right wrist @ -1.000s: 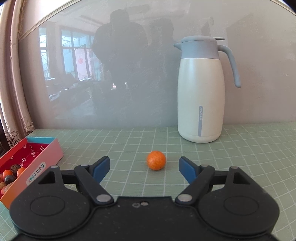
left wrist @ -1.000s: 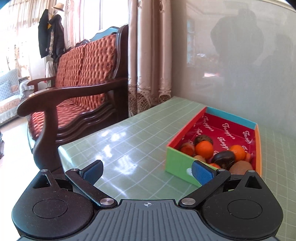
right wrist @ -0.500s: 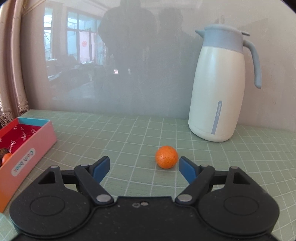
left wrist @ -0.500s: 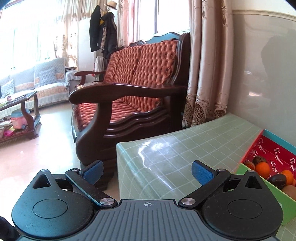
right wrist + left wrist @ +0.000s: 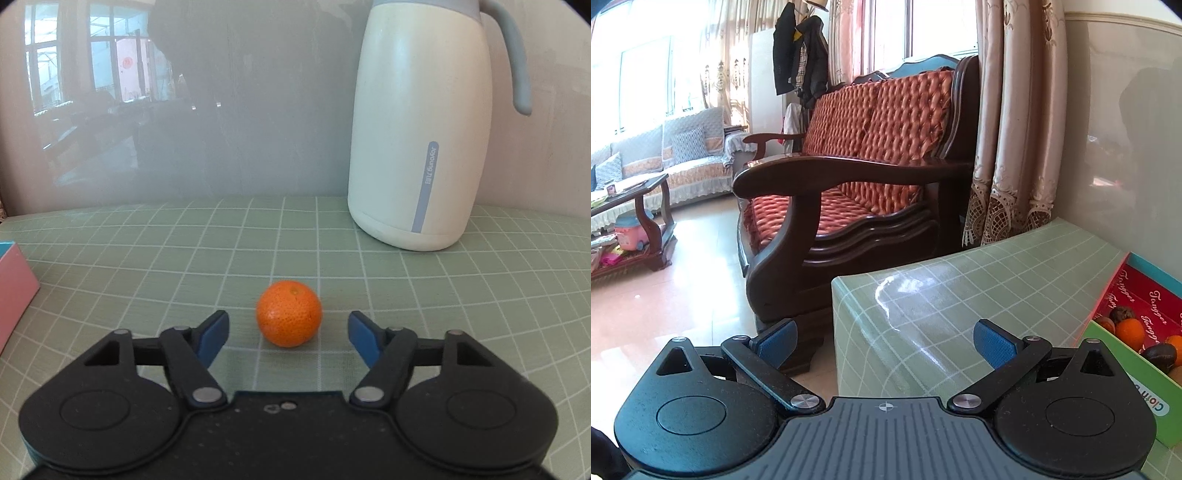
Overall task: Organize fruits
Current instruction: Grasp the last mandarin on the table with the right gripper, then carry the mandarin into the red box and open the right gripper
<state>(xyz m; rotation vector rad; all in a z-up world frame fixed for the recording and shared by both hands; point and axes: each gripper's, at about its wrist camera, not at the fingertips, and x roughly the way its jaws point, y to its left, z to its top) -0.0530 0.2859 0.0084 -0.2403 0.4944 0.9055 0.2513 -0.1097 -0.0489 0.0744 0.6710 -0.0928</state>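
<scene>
Left wrist view: the left gripper (image 5: pixel 882 341) is held spread and empty over the corner of the green grid-patterned table (image 5: pixel 960 295), seemingly parked; the multicoloured cardboard fruit box (image 5: pixel 1123 347) sits just right of it, already filled with oranges and dark fruits.

Right wrist view: the small round orange mandarin (image 5: pixel 289 313) lies on the table, in front of the white thermos jug (image 5: pixel 417 147). The right gripper (image 5: pixel 288 330) is lined up on it, jaws closing, pads not yet touching, so a pickup is judged under way.

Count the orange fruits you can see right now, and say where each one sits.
3. One round orange tangerine lies alone on the green checked tablecloth before the right tool. Two more sit in the red-lined cardboard box; others may be hidden.
</scene>
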